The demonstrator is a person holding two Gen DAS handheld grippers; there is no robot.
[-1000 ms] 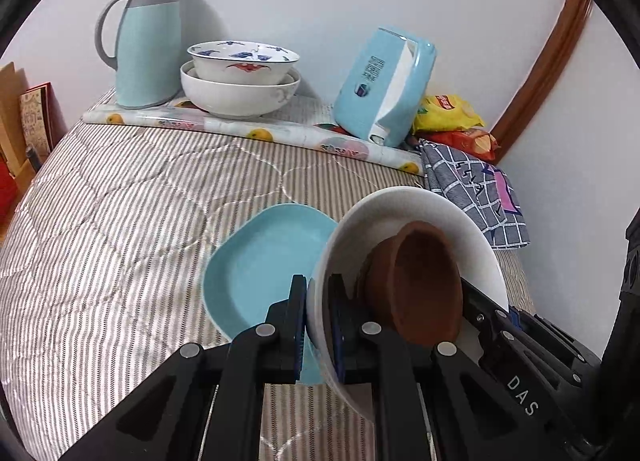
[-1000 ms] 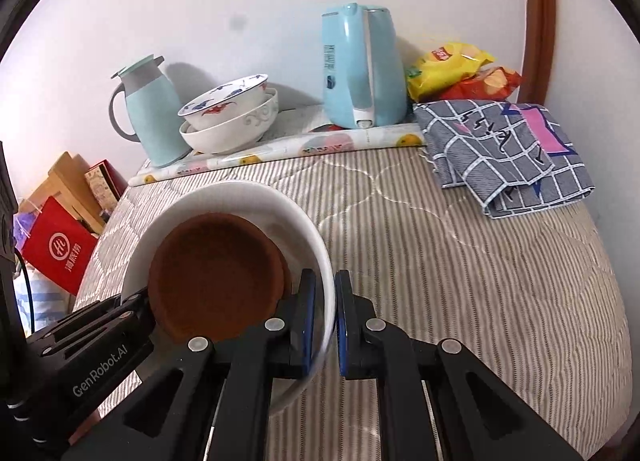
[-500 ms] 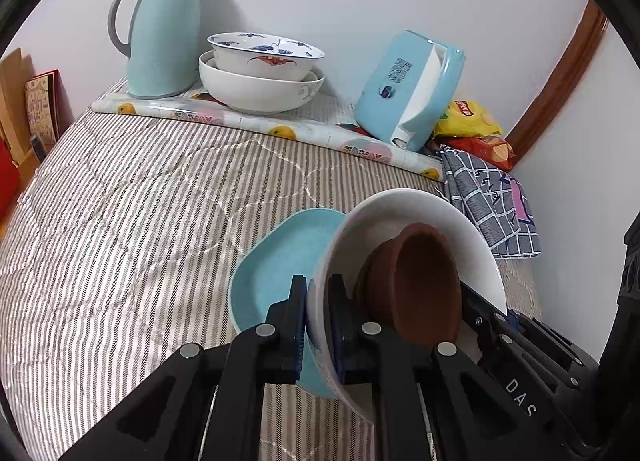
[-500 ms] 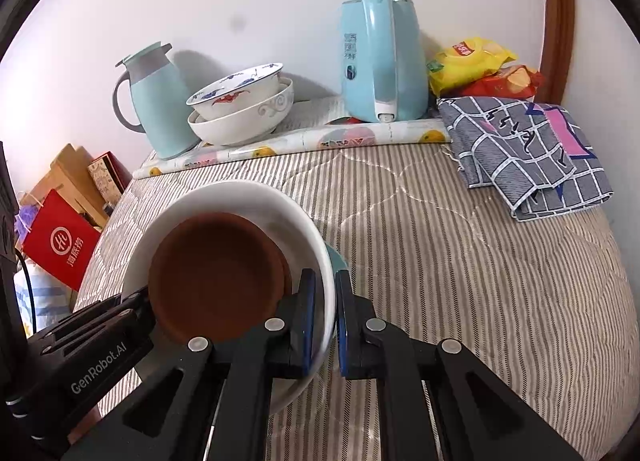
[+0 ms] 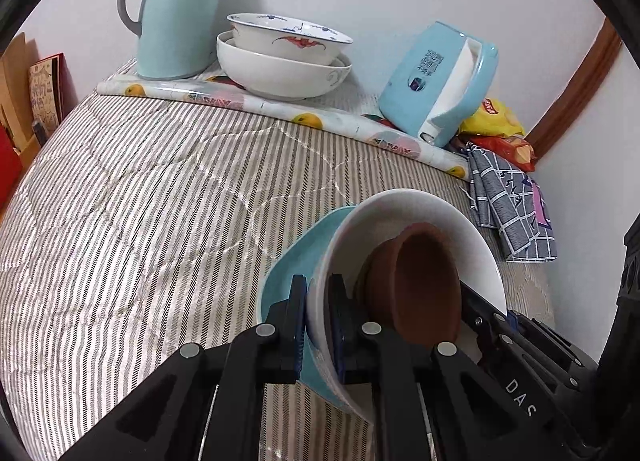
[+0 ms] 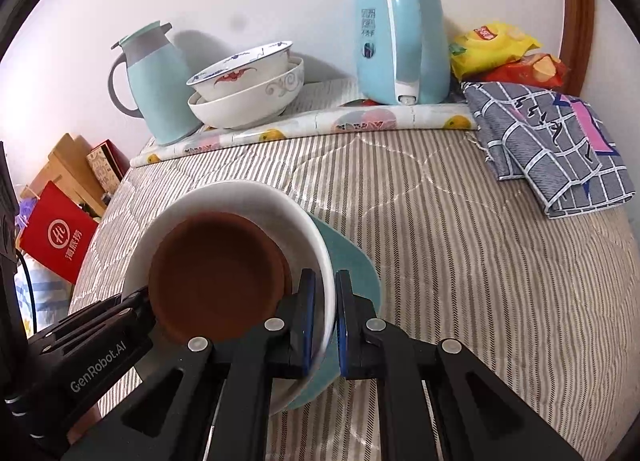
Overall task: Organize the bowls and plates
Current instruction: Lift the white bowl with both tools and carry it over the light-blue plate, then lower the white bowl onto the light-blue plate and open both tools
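My left gripper (image 5: 318, 325) is clamped on the near rim of the white bowl (image 5: 416, 213), one finger inside the wall and one outside, with only the wall's thickness between the pads. My right gripper (image 6: 325, 319) is clenched the same way on the opposite side of that rim, so both tools grip one bowl. In the right wrist view I can see the left tool's body, marked GenRobot.AI, reaching in from the lower left.

Inside the white bowl sits a brown bowl (image 6: 218, 281), nested and leaning toward one side. Directly under the white bowl is a teal plate (image 6: 352, 265); I cannot tell whether the bowl rests on it or hangs just above, because the bowl and my fingers hide the contact. Most of the plate is covered.

All this is over a striped quilted surface (image 5: 132, 213). At the back, against the wall, two stacked bowls (image 5: 284, 57) stand on a fruit-patterned mat (image 6: 360, 121) between a pale blue jug (image 5: 176, 13) and a blue kettle (image 6: 400, 33). Snack bags (image 6: 504, 57) and a folded checked cloth (image 6: 556, 141) lie further right.
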